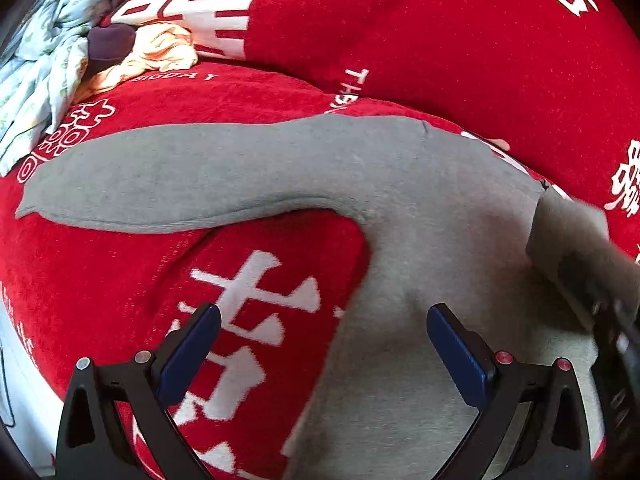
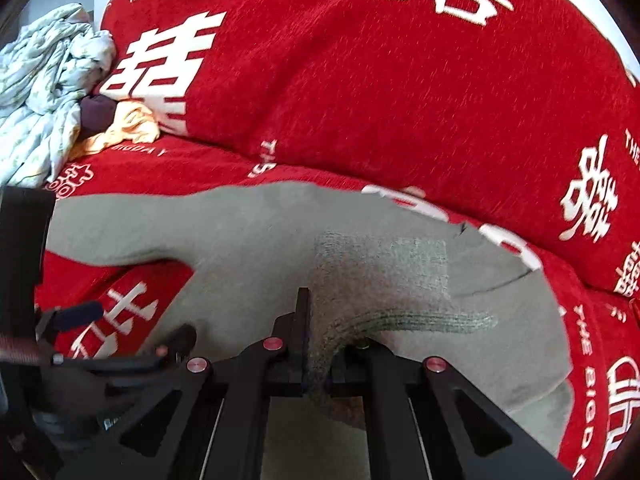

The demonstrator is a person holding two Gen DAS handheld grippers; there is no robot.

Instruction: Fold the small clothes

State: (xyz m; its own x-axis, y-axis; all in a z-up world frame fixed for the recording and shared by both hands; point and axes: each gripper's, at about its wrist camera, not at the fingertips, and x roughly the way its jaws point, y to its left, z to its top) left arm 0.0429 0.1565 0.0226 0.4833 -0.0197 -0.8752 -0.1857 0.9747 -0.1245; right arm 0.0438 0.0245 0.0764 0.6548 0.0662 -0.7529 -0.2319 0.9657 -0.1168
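A grey long-sleeved top point(image 1: 420, 240) lies spread on a red sofa cover point(image 1: 440, 48). One sleeve point(image 1: 168, 184) stretches out to the left. My left gripper point(image 1: 324, 344) is open and empty, hovering over the top's body and the red cover beside it. In the right wrist view the same grey top point(image 2: 248, 232) fills the middle. My right gripper point(image 2: 316, 344) is shut on a ribbed grey cuff or hem point(image 2: 384, 280) of the top, which is pulled up over the body. The right gripper also shows at the right edge of the left wrist view point(image 1: 580, 248).
A crumpled pale floral cloth point(image 1: 52, 60), a dark maroon item point(image 1: 110, 46) and a yellow garment point(image 1: 160, 54) lie at the sofa's far left. The red backrest cushion point(image 2: 400, 100) rises behind the top. My left gripper shows at the left of the right wrist view point(image 2: 120, 328).
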